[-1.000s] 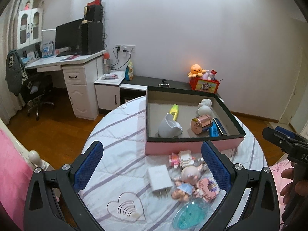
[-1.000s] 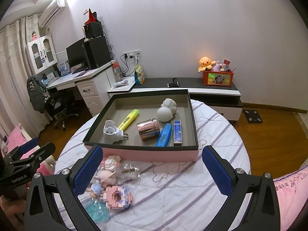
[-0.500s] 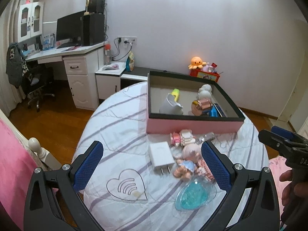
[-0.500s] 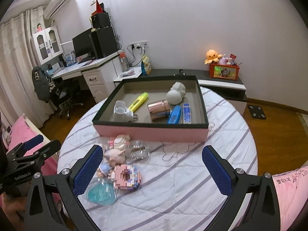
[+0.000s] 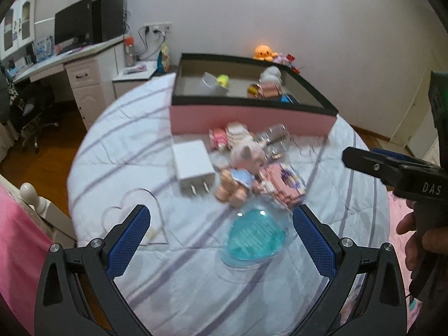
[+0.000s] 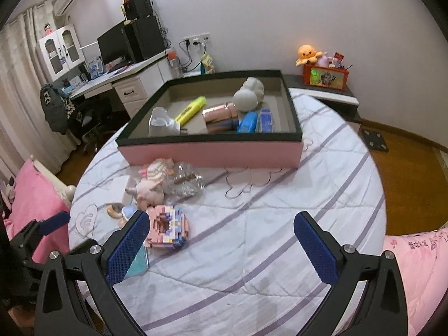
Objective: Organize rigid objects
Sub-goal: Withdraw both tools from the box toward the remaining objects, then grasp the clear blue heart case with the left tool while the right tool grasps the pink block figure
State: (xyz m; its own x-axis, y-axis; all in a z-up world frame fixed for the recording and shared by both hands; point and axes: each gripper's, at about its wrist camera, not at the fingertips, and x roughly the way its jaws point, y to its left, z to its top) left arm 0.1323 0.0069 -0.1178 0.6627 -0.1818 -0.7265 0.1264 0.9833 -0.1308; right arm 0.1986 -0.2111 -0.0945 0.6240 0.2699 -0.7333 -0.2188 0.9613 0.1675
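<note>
Two claws work over a round tabletop covered with a white quilted cloth striped in purple. Surroundings: white wall, wooden floor, white desk carrying a black monitor, low cabinet bearing an orange octopus plush.

At the far side of the tabletop stands a shallow pink box with a black rim. It holds a yellow highlighter, a copper-coloured metal cylinder, a blue pen-shaped case and a white rounded figurine. The highlighter's long axis runs diagonally, its far end toward the box's rear wall.

Loose items lie clustered just in front of the box: a pink brick-built ring, a pink-headed doll and a clear plastic wrapper.

The left wrist view, motion-blurred, shows fully a white wall charger, prongs pointing toward the camera, and a teal heart-shaped dish. The right wrist view largely hides both behind the doll and one finger.

Left claw: released, fingers wide apart above the teal dish, gripping nothing. Right claw: released, empty, above bare cloth beside the brick ring.
</note>
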